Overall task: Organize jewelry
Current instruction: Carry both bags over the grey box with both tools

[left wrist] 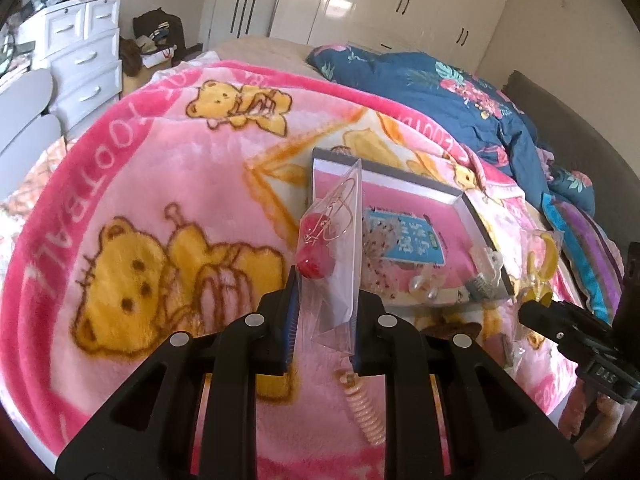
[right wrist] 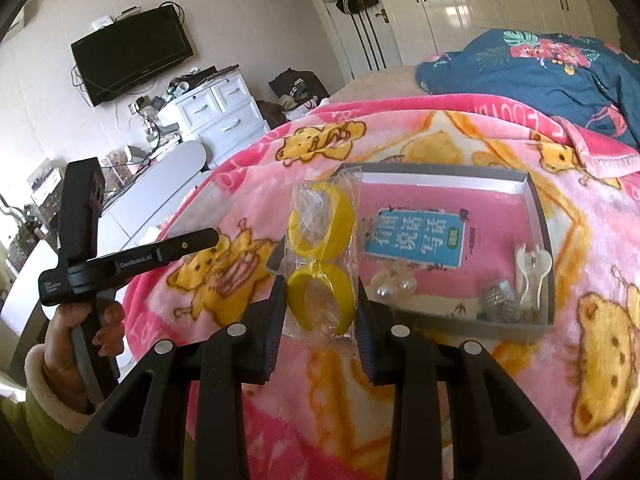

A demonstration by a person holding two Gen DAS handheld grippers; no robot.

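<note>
The left gripper (left wrist: 325, 280) pinches, nearly closed, a clear bag of red-bead earrings (left wrist: 334, 236) above the pink blanket (left wrist: 160, 160), with the grey tray (left wrist: 486, 216) at its two o'clock, while the right gripper (right wrist: 322, 300) clamps a bag of yellow hoops (right wrist: 320, 260), the tray at its two o'clock.

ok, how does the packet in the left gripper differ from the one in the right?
The left packet holds red ball earrings on thin wire hooks; the right packet holds two chunky yellow hoops.
The left packet is narrow, seen almost edge-on; the right packet is wider and faces the camera flat.
Shared: both are clear plastic bags, each clamped at its lower end and held above the pink blanket near the open box.
</note>
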